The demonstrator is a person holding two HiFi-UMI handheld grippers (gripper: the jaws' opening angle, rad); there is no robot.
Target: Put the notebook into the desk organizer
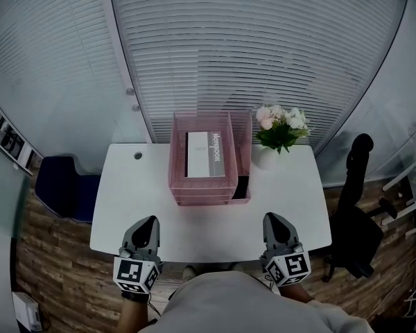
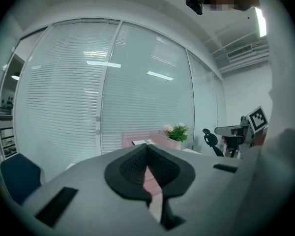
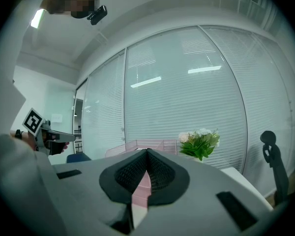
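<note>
A white and grey notebook (image 1: pixel 204 154) lies flat in the top tray of the pink mesh desk organizer (image 1: pixel 177 179), which stands at the back middle of the white desk (image 1: pixel 132 207). My left gripper (image 1: pixel 147 222) hovers over the desk's front edge at the left, shut with nothing between its pads. My right gripper (image 1: pixel 276 219) is level with it at the right, also shut and empty. Both are well short of the organizer. The left gripper view looks over its closed jaws toward the organizer (image 2: pixel 130 139) and notebook (image 2: pixel 142 142). The right gripper view shows the organizer (image 3: pixel 152 144) past its closed jaws.
A white vase of pink and white flowers (image 1: pixel 281 127) stands right of the organizer. A dark object (image 1: pixel 240 186) sits in the organizer's narrow right compartment. A black office chair (image 1: pixel 357 214) is right of the desk, a blue chair (image 1: pixel 62 186) left. Blinds on a glass wall close the back.
</note>
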